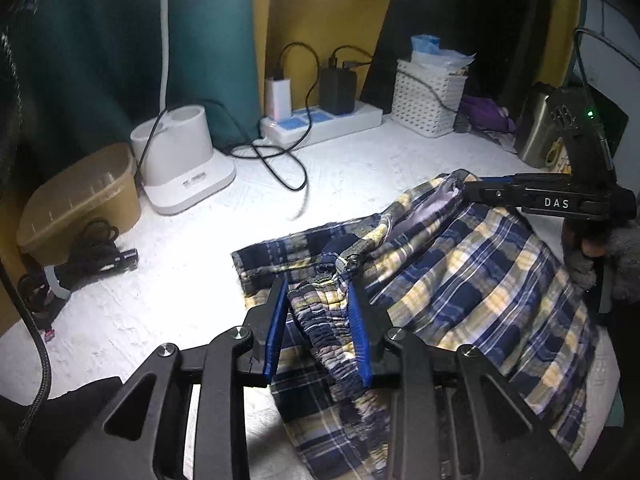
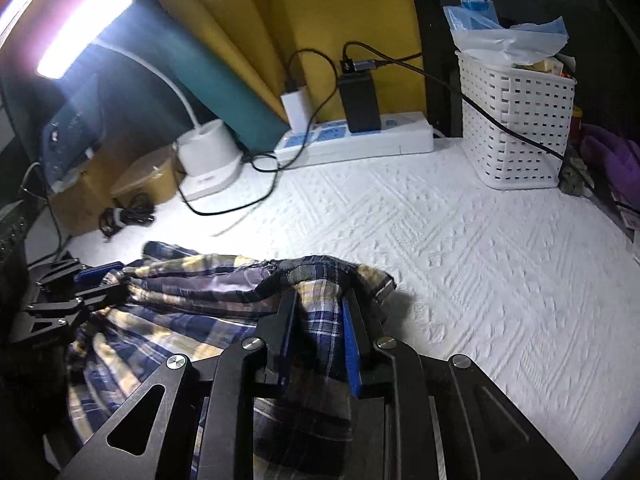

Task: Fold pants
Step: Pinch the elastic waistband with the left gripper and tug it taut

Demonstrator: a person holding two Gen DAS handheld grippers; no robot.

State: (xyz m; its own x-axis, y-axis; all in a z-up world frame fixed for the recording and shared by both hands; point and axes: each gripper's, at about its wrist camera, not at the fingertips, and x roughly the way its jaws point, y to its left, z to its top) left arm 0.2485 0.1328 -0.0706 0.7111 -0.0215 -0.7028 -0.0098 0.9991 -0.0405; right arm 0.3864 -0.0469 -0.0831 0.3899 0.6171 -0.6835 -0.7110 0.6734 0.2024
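Observation:
The pants (image 1: pixel 460 276) are blue, yellow and white plaid, held up off the white textured table (image 1: pixel 168 304). My left gripper (image 1: pixel 320 288) is shut on the gathered elastic waistband (image 1: pixel 324 332), which bunches between its blue pads. My right gripper (image 1: pixel 464 188) shows at the right of the left wrist view, shut on the far edge of the pants. In the right wrist view the right gripper (image 2: pixel 320 300) pinches plaid cloth (image 2: pixel 316 320), and the left gripper (image 2: pixel 116 280) grips the pants at the left. The cloth hangs between the two grippers.
At the back stand a white power strip (image 1: pixel 320 124) with chargers and loose black cables (image 1: pixel 276 160), a white lamp base (image 1: pixel 180 160), a white woven basket (image 1: pixel 428 96), a brown tub (image 1: pixel 80 200) and a coiled cable (image 1: pixel 92 248). The lamp head (image 2: pixel 84 24) glares in the right wrist view.

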